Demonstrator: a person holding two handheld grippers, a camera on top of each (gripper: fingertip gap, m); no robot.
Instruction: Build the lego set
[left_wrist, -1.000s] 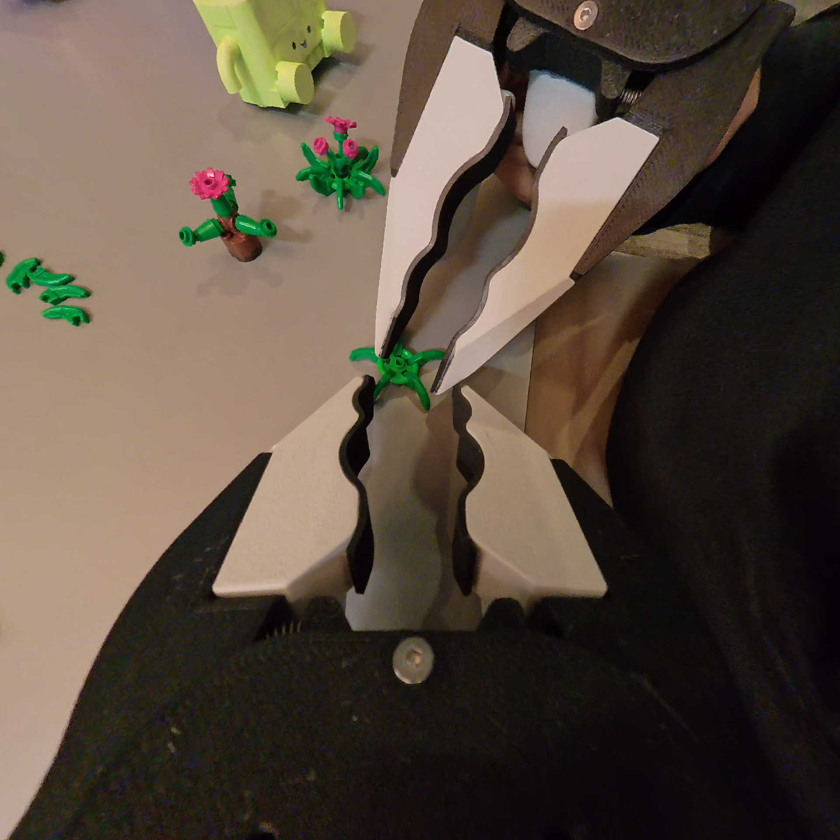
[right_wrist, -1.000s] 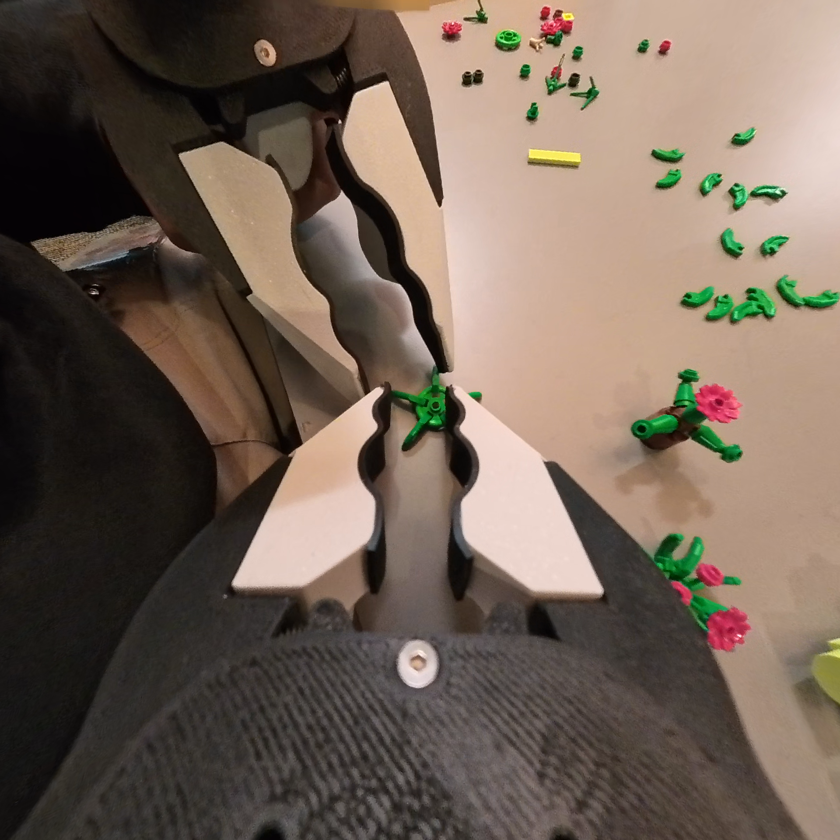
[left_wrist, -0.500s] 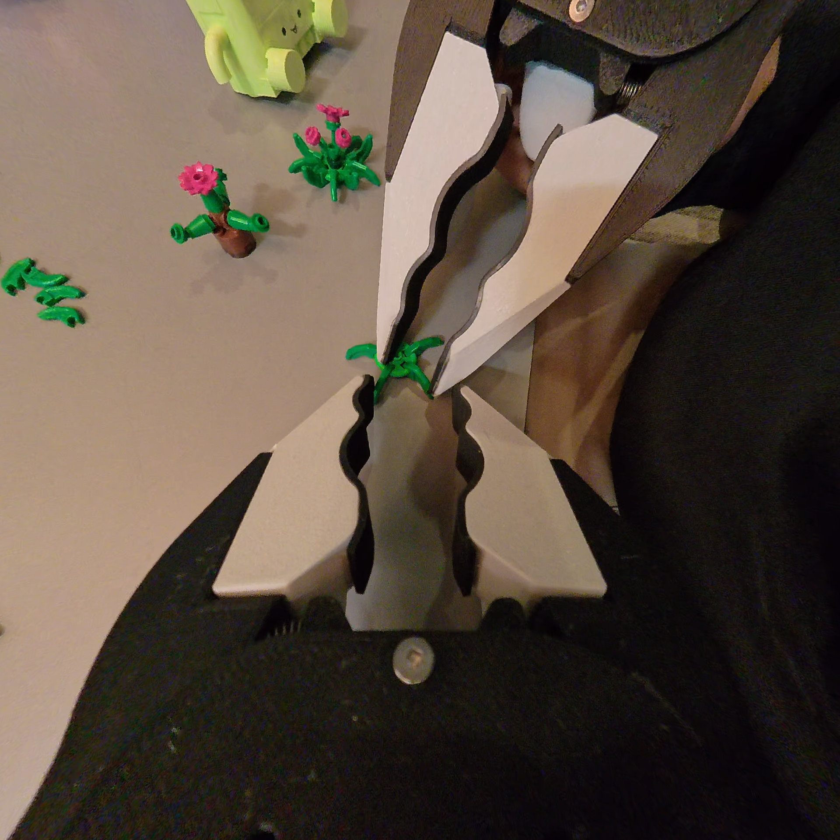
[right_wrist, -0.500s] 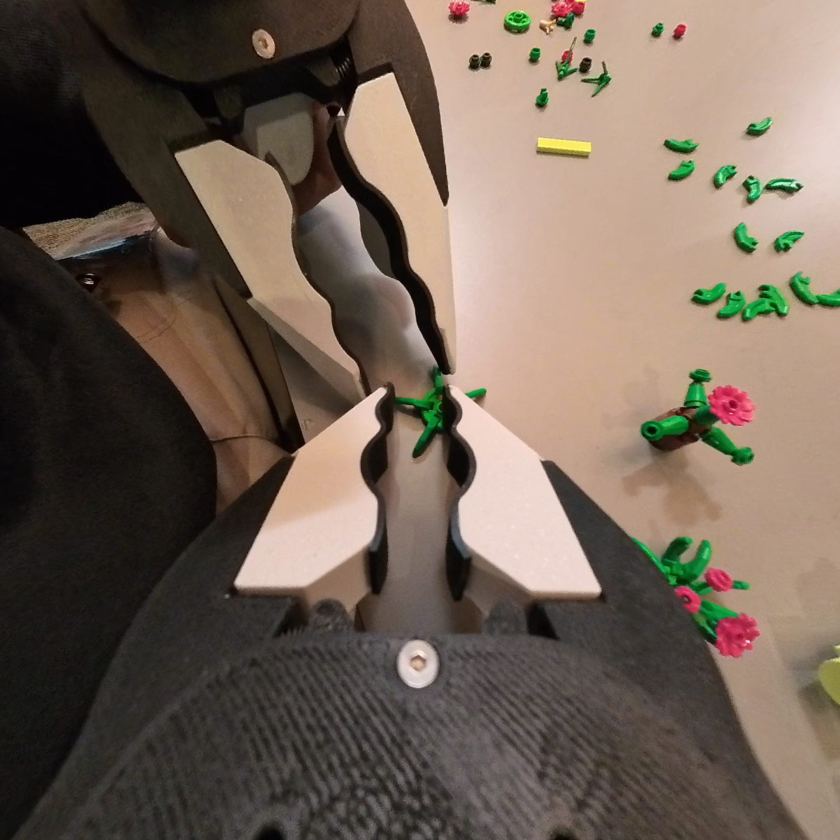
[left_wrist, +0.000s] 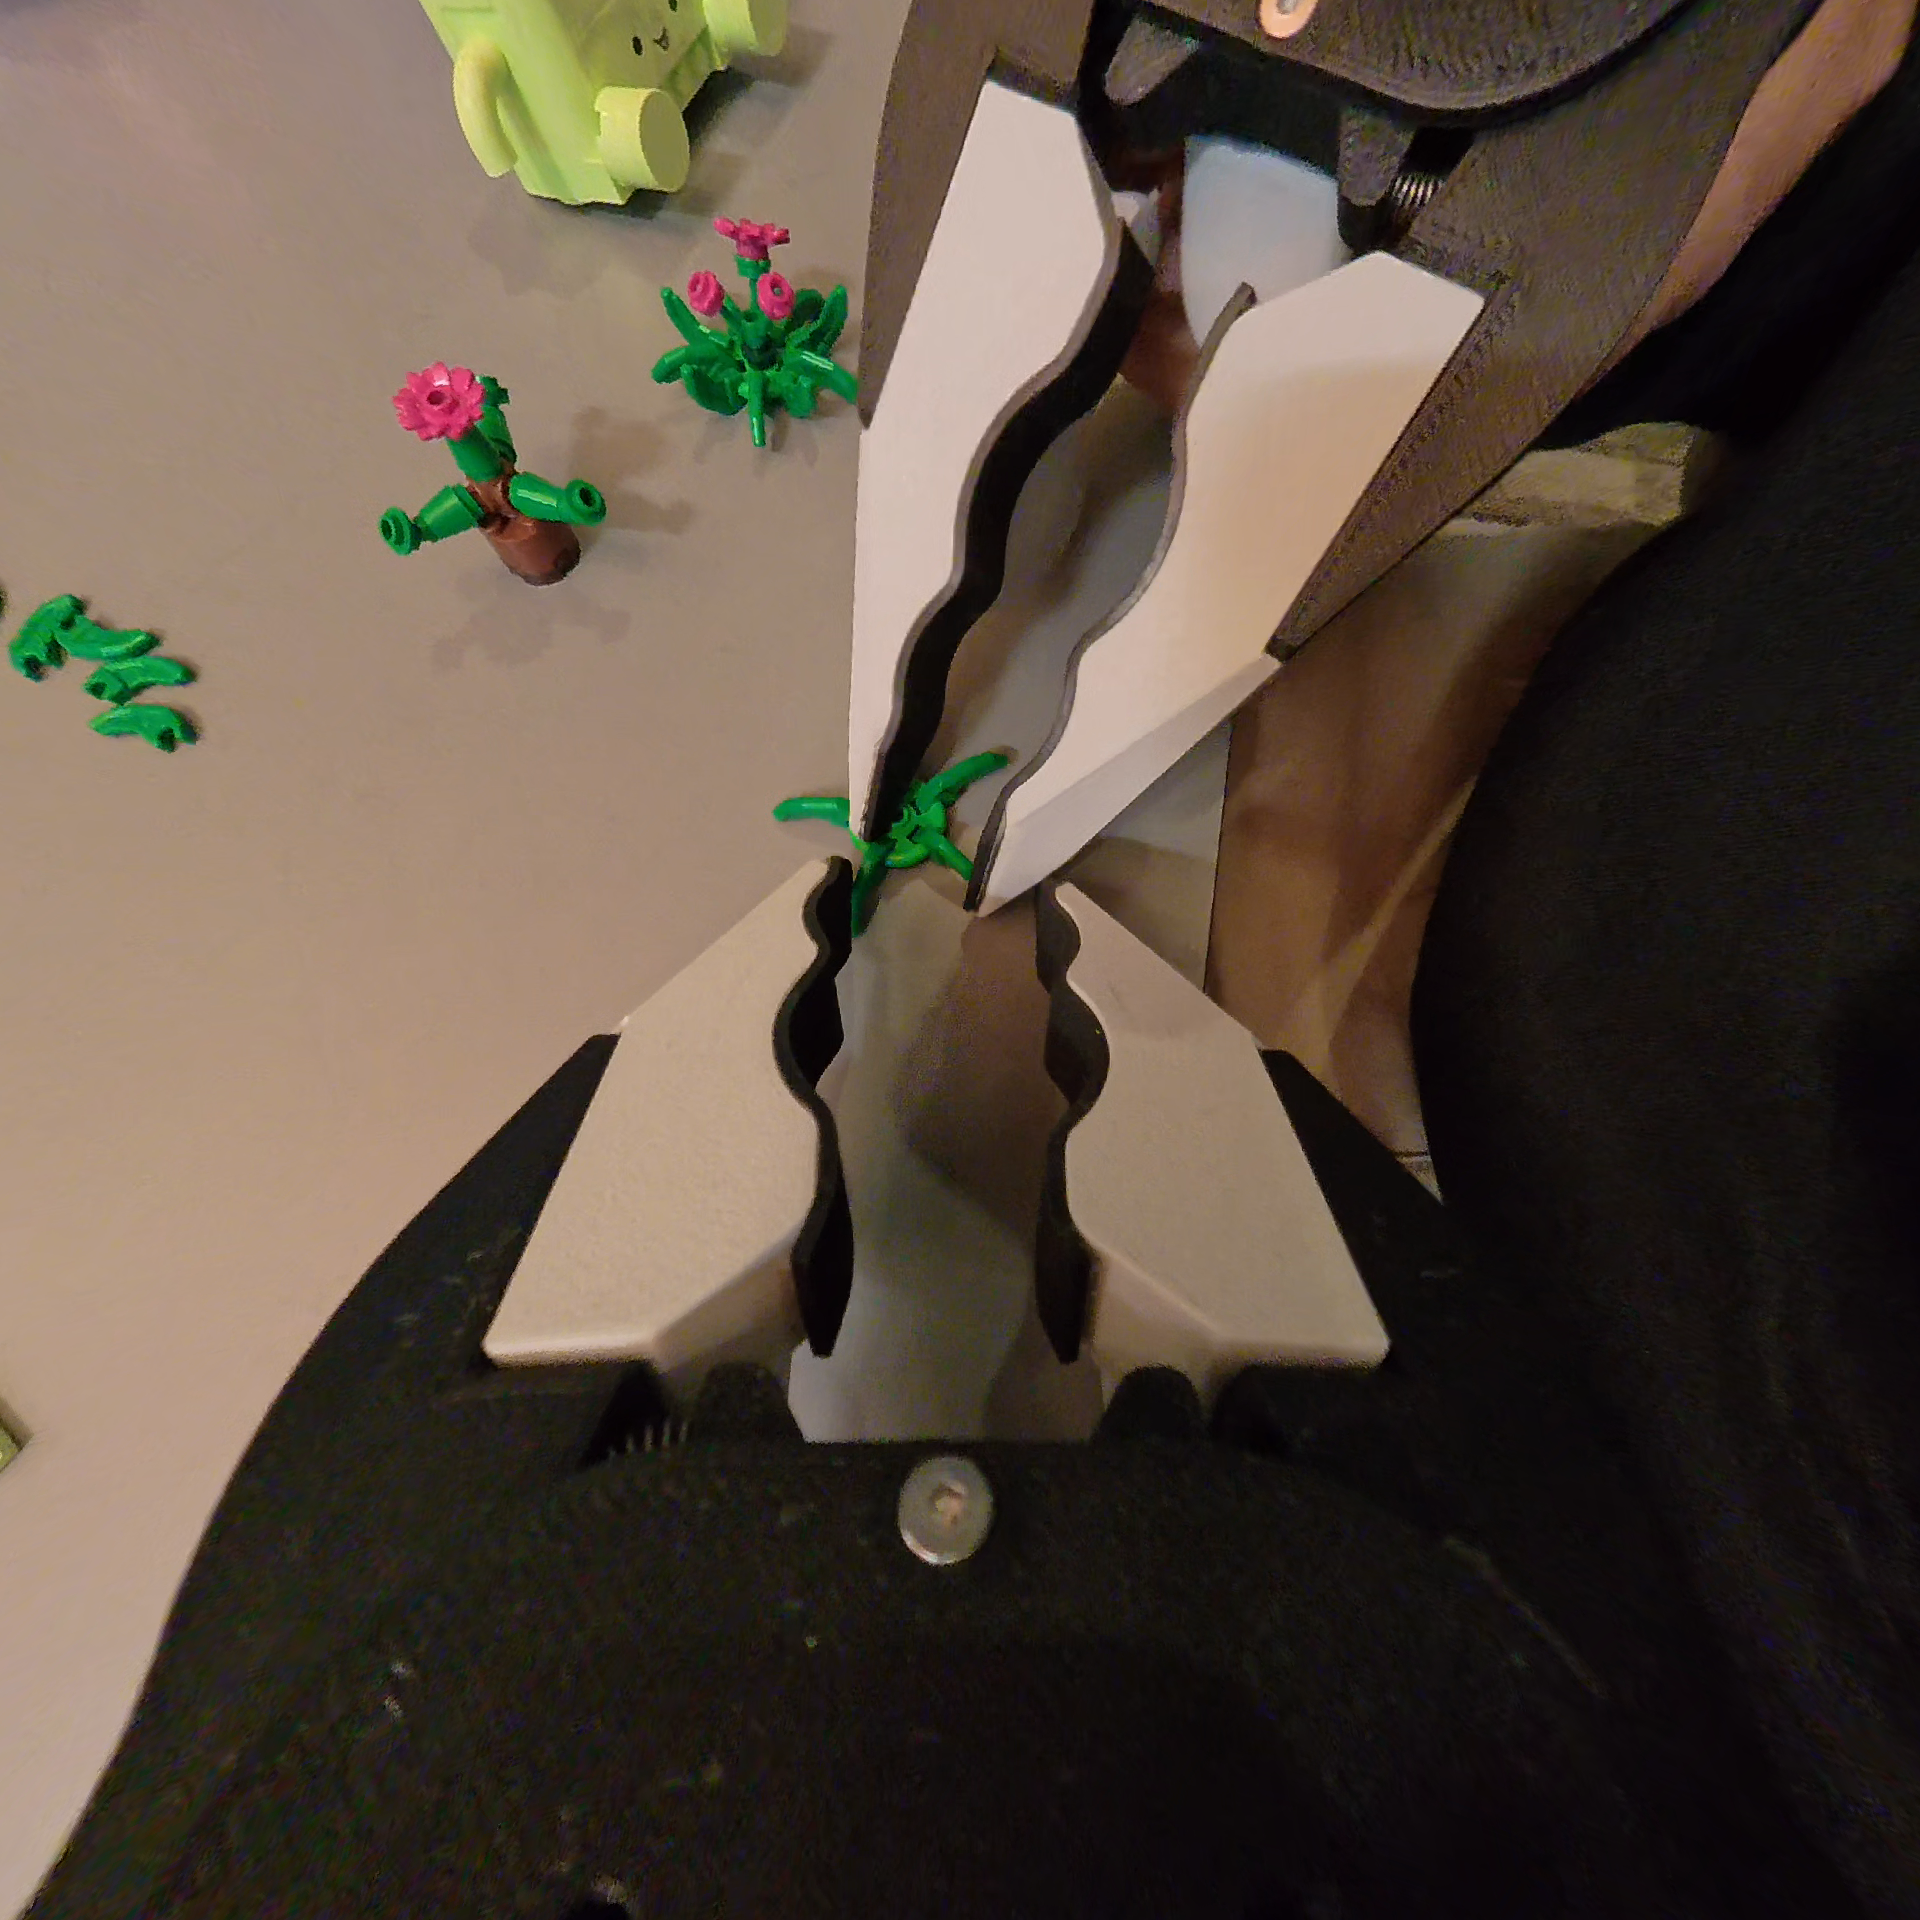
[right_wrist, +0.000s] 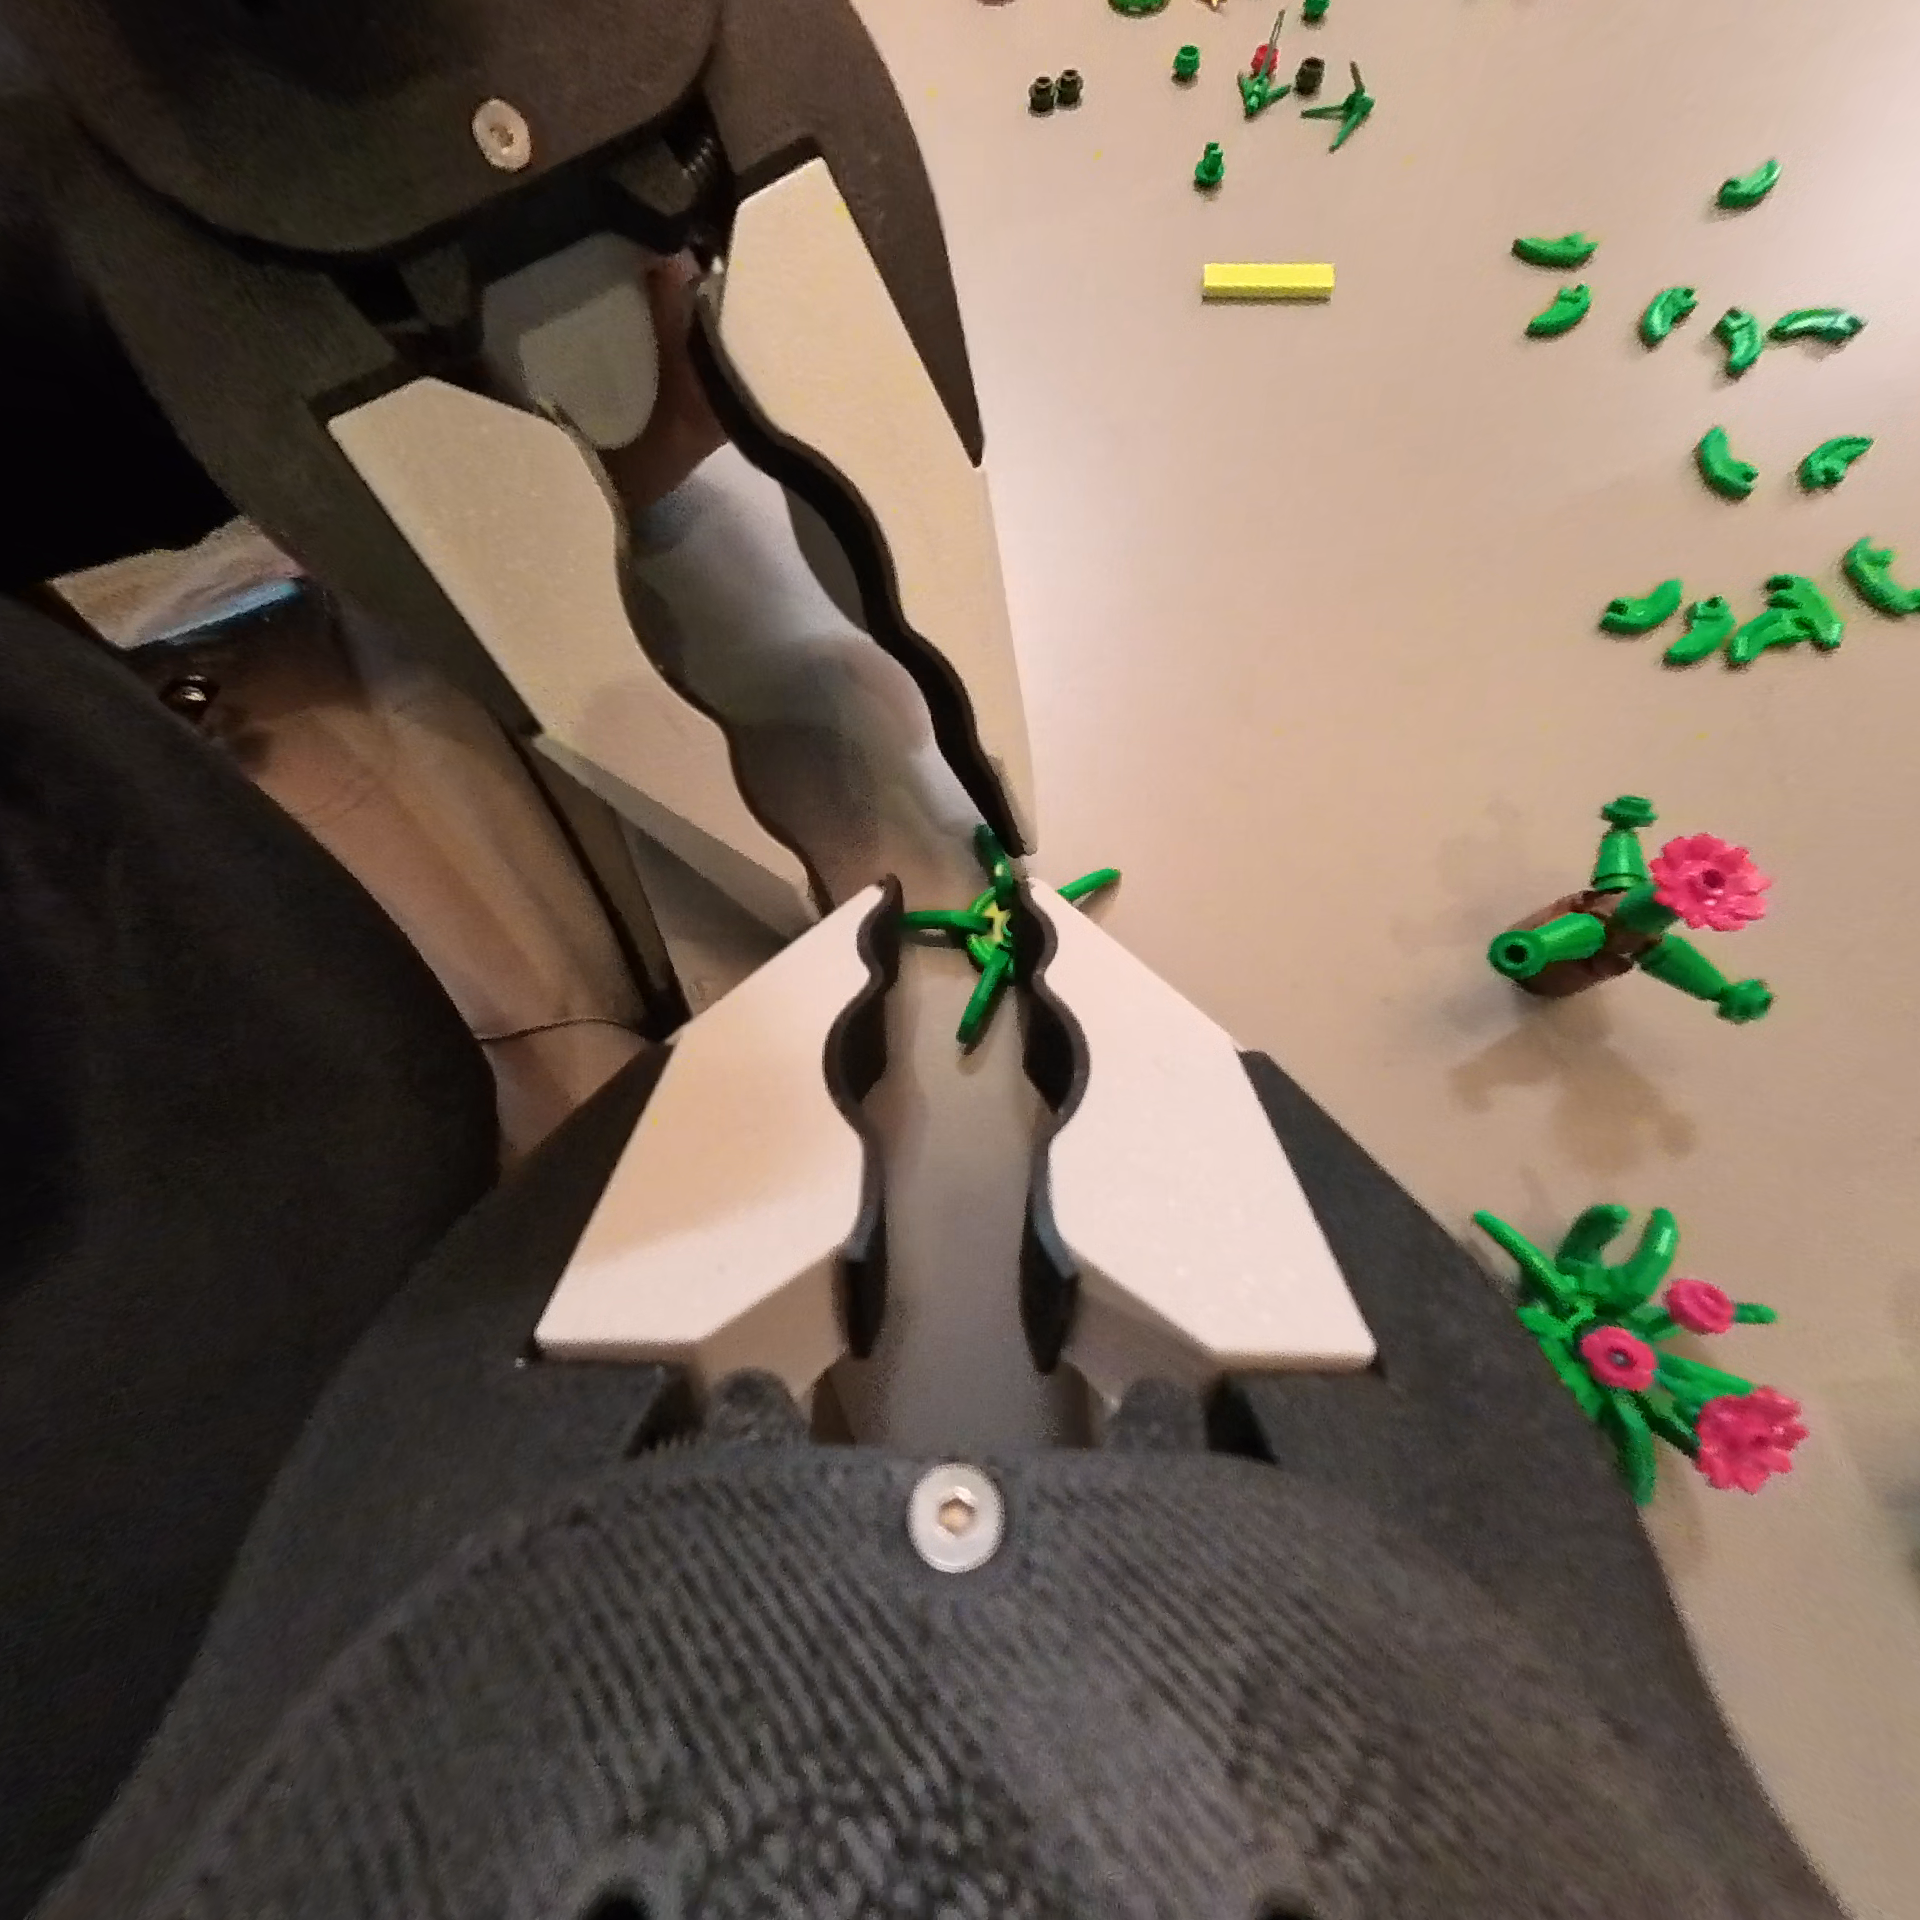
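A small green leaf piece (left_wrist: 914, 831) with several thin curved leaves hangs above the grey table near its edge. My right gripper (right_wrist: 958, 894) is shut on it, the leaves spanning between its fingertips; the piece shows in the right wrist view (right_wrist: 987, 925). In the left wrist view the right gripper (left_wrist: 920, 868) comes down from the top. My left gripper (left_wrist: 940, 883) is open and faces it tip to tip. One of its fingertips (right_wrist: 1013, 842) touches the piece.
A brown stem with a pink flower (left_wrist: 499, 488) and a leafy plant with pink flowers (left_wrist: 753, 332) stand on the table. A lime-green figure (left_wrist: 592, 94) is behind them. Loose green leaves (right_wrist: 1766, 623), a yellow bar (right_wrist: 1268, 281) and small pieces (right_wrist: 1268, 83) lie farther off. A person's black clothing (left_wrist: 1662, 1039) fills the table-edge side. Only a small space, under 4 cm, lies between the two pairs of fingers.
Both grippers have drifted slightly while staying tip to tip. The green leaf piece has turned a little between the tips.
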